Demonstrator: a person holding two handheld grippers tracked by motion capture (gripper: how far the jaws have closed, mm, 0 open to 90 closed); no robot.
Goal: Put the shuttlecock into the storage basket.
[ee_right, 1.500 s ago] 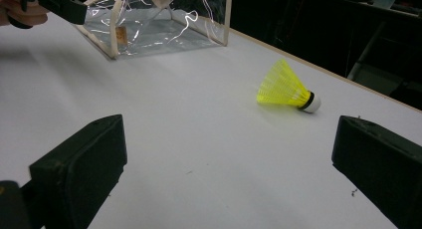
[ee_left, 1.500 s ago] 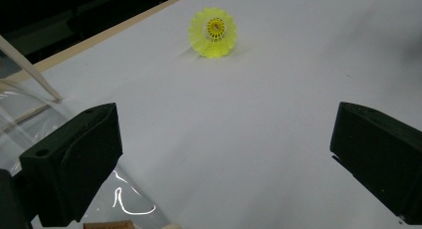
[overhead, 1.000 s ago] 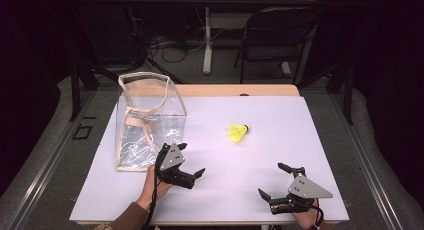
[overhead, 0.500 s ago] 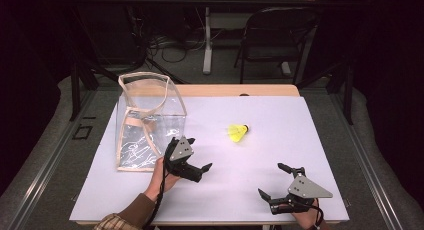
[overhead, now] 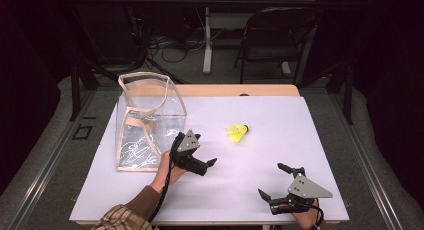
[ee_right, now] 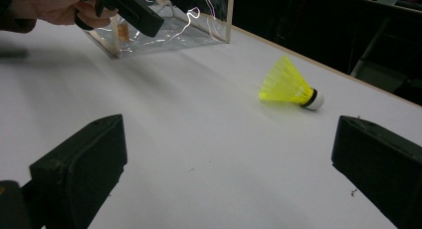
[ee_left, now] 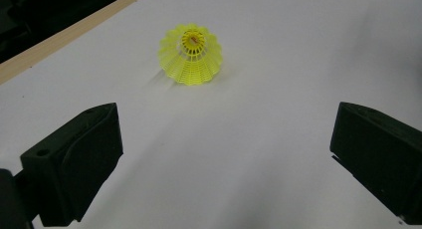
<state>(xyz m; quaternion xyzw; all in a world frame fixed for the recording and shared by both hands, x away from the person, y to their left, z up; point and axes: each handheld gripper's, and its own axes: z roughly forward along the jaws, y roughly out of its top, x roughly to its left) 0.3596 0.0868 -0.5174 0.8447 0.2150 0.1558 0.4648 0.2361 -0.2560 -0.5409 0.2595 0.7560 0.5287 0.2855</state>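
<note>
Shuttlecock, yellow, on its side on white table, between clear bag and far edge, well apart from both grippers. Left gripper: jaws wide, empty, aimed at open skirt. Right gripper: jaws wide, empty, near front edge. Risk: light item may roll or skid away if one jaw touches first; hard closure likely crushes skirt.

This looks like a lab or recording room, not a home. A white-topped counter with a bare wooden far edge stands on grey carpet, ringed by darkness. Beyond that far edge, cables sprawl across the floor beside a black folding chair and a table's metal leg.
</note>
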